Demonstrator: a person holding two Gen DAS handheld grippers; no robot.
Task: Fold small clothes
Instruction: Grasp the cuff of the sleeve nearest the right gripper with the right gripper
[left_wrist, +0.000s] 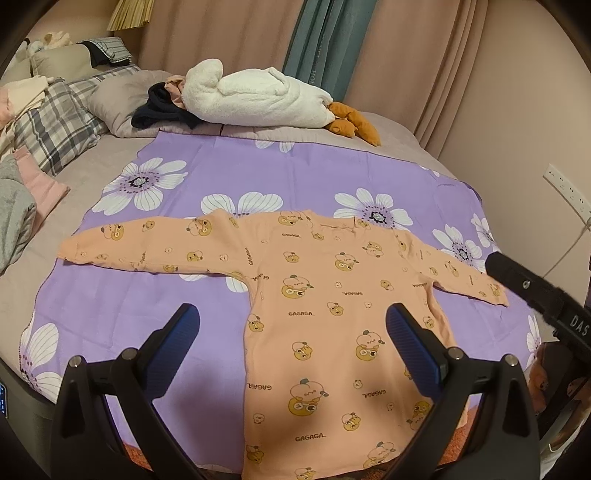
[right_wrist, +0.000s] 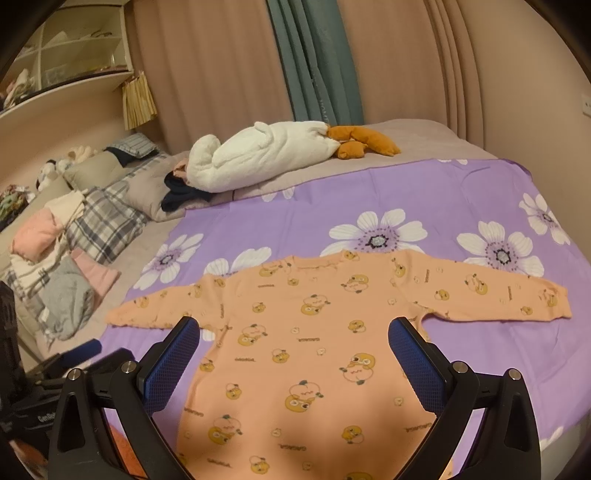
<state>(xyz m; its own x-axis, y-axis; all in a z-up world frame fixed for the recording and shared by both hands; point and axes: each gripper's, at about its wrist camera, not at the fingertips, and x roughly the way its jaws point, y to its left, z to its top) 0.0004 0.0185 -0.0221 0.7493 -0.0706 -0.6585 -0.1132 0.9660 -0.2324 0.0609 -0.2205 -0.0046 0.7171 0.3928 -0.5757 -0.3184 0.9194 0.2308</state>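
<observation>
An orange long-sleeved child's top (left_wrist: 325, 295) with yellow cartoon prints lies flat on a purple flowered cloth (left_wrist: 295, 177), both sleeves spread out sideways, hem towards me. It also shows in the right wrist view (right_wrist: 317, 350). My left gripper (left_wrist: 291, 332) is open and empty, held above the top's lower left side. My right gripper (right_wrist: 293, 347) is open and empty, above the top's lower body. The right gripper's black body (left_wrist: 535, 291) shows at the right edge of the left wrist view.
The purple cloth (right_wrist: 406, 192) covers a grey bed. A white and orange plush toy (left_wrist: 258, 98) and dark clothes (left_wrist: 162, 109) lie at the far side. Plaid pillows (left_wrist: 55, 125) and piled clothes (right_wrist: 55, 258) sit on the left. Curtains (right_wrist: 317, 59) hang behind.
</observation>
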